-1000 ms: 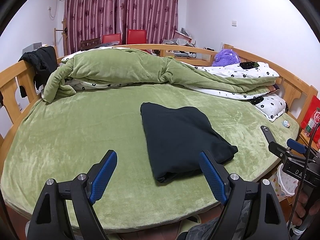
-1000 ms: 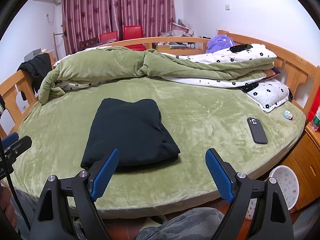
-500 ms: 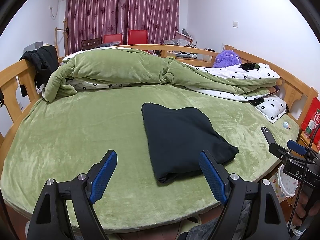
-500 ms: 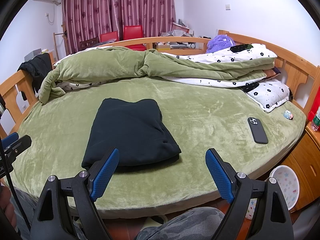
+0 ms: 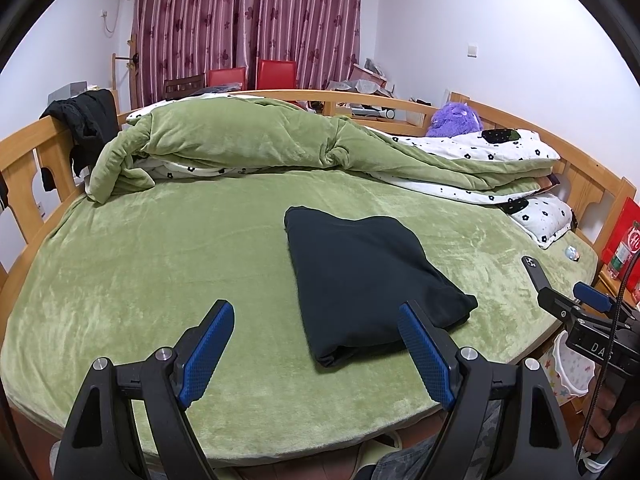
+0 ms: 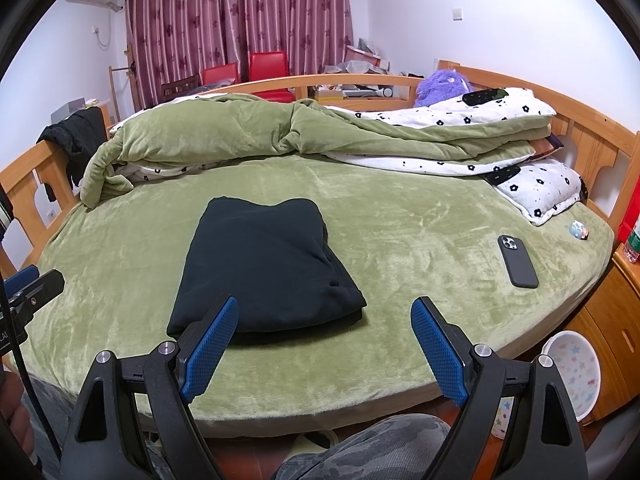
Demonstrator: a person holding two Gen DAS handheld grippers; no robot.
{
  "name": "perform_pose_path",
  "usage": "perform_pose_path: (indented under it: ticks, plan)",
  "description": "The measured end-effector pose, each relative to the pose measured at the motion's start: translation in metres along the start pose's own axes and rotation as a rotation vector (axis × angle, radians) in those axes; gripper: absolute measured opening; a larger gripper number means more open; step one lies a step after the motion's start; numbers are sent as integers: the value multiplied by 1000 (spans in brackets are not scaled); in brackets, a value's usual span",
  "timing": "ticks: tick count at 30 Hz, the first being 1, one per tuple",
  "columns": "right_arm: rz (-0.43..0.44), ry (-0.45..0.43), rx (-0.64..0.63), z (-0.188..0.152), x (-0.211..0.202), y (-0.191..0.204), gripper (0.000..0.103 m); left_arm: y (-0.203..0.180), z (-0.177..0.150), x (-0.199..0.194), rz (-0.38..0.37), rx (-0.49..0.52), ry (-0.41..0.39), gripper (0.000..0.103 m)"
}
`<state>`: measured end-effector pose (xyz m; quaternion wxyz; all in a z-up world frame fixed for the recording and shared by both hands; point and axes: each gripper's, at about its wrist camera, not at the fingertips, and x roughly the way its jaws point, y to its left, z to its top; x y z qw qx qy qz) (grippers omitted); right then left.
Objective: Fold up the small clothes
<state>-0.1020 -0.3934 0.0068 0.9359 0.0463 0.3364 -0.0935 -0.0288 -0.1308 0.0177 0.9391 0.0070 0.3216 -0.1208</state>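
Tongs on the left (image 5: 316,350) hang over the near edge of the bed (image 5: 140,264), jaws spread wide and holding nothing; the same is true of the right tongs (image 6: 324,346). Between and just beyond them the black garment (image 6: 264,264) lies on the green plush cover as a compact rectangle, its layered open edges nearest the person and its far edge a little wavy. Judging by that shape the fold looks finished or nearly so, so the sensible step is a light tidy: nip the near corners low, draw them square, press flat without dragging the plush. Further right, well apart from the garment, a dark phone (image 6: 517,262) rests on the cover, so sweeps to that side should stay short.
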Motion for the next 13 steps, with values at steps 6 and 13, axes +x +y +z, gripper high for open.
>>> perform_pose_path:
  ticks: [6, 13]
  plan:
    - [1, -1, -2, 1, 0, 3, 87, 2, 3, -4, 1, -7, -5, 83]
    - [11, -2, -12, 3, 2, 9, 87, 2, 6, -4, 4, -5, -8, 83]
